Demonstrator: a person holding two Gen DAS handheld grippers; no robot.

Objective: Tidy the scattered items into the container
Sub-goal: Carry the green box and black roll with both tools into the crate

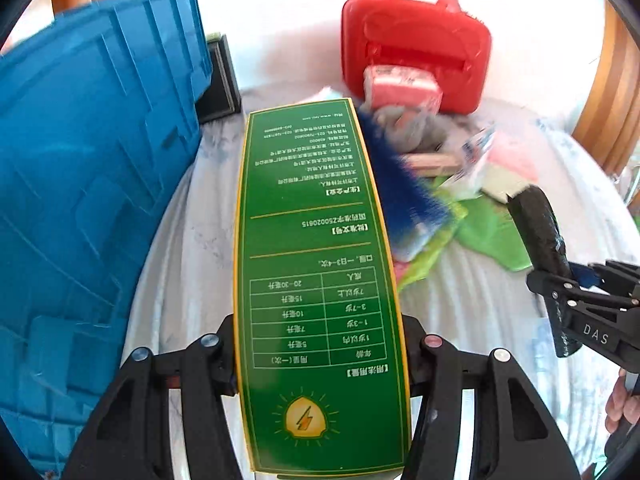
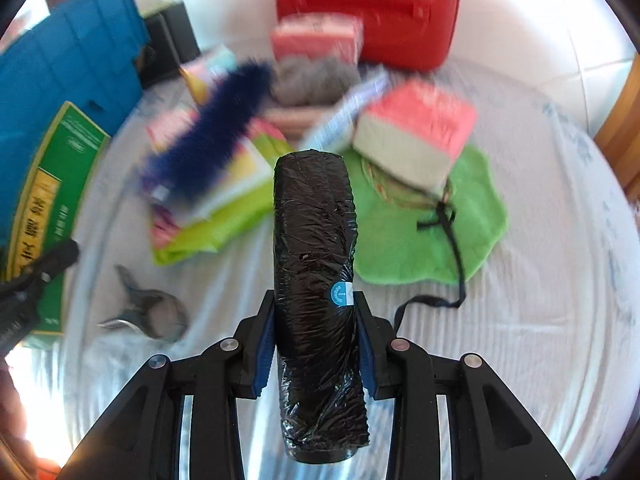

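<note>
**Both hands loaded, blue bin is off to the left**

Left wrist view first. My left gripper [image 1: 320,360] is clamped about half-wide on a long green box [image 1: 316,280], pads pressing its two long sides. The box's long axis runs straight out along the fingers, away from me. The landmark is the blue container [image 1: 92,184], and it sits right beside the box on the left of this view, tipped so I mostly see its ribbed wall. Right of the box, so farther from the container, there's the pile: a blue fuzzy brush [image 1: 404,188], a green cloth [image 1: 492,236], a red case [image 1: 416,48] at the back. My right gripper [image 1: 560,280] pokes in at the far right edge, carrying a black roll [image 1: 538,224].

Right wrist view. The right gripper [image 2: 316,344] is squeezed in as tight as it goes on the black roll [image 2: 316,280], a roll of bin bags by the look of it. The roll also lies lengthwise along the fingers, pointing at the pile. The blue container [image 2: 68,64] is up in the far left corner here, with the green box [image 2: 60,184] and the left gripper [image 2: 36,280] between me and it. A metal clip [image 2: 148,308] lies on the sheet, on the container's side of the roll.

So I reckon the left hand is clearly nearer the container and should drop first, swinging left. The right has to cross over after it. Both items go in end-first unless I turn the wrists.
</note>
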